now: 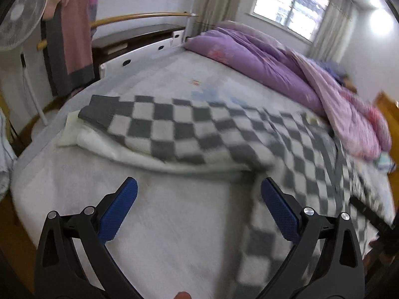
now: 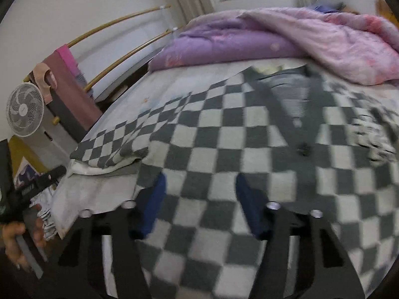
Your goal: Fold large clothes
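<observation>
A large grey-and-white checkered garment lies spread on the bed, one sleeve stretched to the left with its white lining showing. It fills the right wrist view, front side up with a dark placket and buttons. My left gripper is open and empty, above the bare sheet just short of the garment's near edge. My right gripper is open and empty, hovering over the garment's lower body. The left gripper and the hand holding it show at the far left of the right wrist view.
A purple and pink quilt is heaped along the far side of the bed. A standing fan and a rail with hanging clothes stand at the left. A window is behind.
</observation>
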`<state>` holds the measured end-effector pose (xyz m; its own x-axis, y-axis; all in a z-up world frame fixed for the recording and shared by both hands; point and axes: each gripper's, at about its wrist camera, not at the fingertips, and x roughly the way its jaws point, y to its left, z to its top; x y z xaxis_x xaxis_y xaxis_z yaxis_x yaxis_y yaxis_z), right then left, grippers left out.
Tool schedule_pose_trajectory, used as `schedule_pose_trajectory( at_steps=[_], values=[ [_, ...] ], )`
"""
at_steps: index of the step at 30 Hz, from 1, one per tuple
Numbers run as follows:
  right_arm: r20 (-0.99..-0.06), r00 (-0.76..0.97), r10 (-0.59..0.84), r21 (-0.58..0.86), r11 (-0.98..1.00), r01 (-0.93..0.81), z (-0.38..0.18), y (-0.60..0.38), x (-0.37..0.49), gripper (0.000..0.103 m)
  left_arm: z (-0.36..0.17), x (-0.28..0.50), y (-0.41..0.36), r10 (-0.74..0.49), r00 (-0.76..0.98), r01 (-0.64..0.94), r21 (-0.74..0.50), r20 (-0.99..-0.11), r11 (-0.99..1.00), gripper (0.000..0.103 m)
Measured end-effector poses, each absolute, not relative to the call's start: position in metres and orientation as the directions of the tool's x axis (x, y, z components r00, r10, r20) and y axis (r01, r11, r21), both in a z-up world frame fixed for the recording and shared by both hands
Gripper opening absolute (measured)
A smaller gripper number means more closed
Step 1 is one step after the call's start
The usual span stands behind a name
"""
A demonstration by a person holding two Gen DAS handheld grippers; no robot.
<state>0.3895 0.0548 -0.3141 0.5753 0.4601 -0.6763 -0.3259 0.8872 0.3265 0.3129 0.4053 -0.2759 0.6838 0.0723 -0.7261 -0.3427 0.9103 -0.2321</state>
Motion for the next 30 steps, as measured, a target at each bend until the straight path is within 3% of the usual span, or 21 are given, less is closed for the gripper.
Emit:
schedule_pose_trajectory(
  at_steps=[1, 6, 10, 18, 25, 30],
  values=[
    [-0.675, 0.572, 0.467, 0.324, 0.883, -0.339, -0.319, 0.062, 0.399, 0.028, -0.279, 0.320, 0.426, 0.065, 0.673, -0.364, -0.253, -0.737, 0.897, 0.098],
    [-0.688, 0.548, 0.476, 0.318, 0.876, -0.362, -0.342, 0.090, 0.435, 0.017, -0.293, 0.346, 0.509, 0.064, 0.680, -0.414, -0.310, -0.731, 0.856, 0.098],
    [-0.694, 0.533, 0.484, 0.335, 0.872, -0.356, -0.357, 0.105, 0.455, 0.017, -0.321, 0.362, 0.574, -0.014, 0.680, -0.478, -0.457, -0.733, 0.750, 0.098],
    [-0.706, 0.494, 0.508, 0.370, 0.859, -0.354, -0.385, 0.129, 0.471, 0.019, -0.347, 0.383, 0.615, -0.023, 0.685, -0.519, -0.510, -0.728, 0.686, 0.098],
    [-0.702, 0.494, 0.513, 0.382, 0.857, -0.347, -0.387, 0.133, 0.477, 0.019, -0.384, 0.374, 0.636, -0.138, 0.729, -0.507, -0.664, -0.671, 0.550, 0.099],
    [-0.699, 0.496, 0.515, 0.391, 0.856, -0.337, -0.382, 0.134, 0.480, 0.019, -0.377, 0.361, 0.628, -0.117, 0.741, -0.497, -0.657, -0.662, 0.567, 0.098]
  ],
)
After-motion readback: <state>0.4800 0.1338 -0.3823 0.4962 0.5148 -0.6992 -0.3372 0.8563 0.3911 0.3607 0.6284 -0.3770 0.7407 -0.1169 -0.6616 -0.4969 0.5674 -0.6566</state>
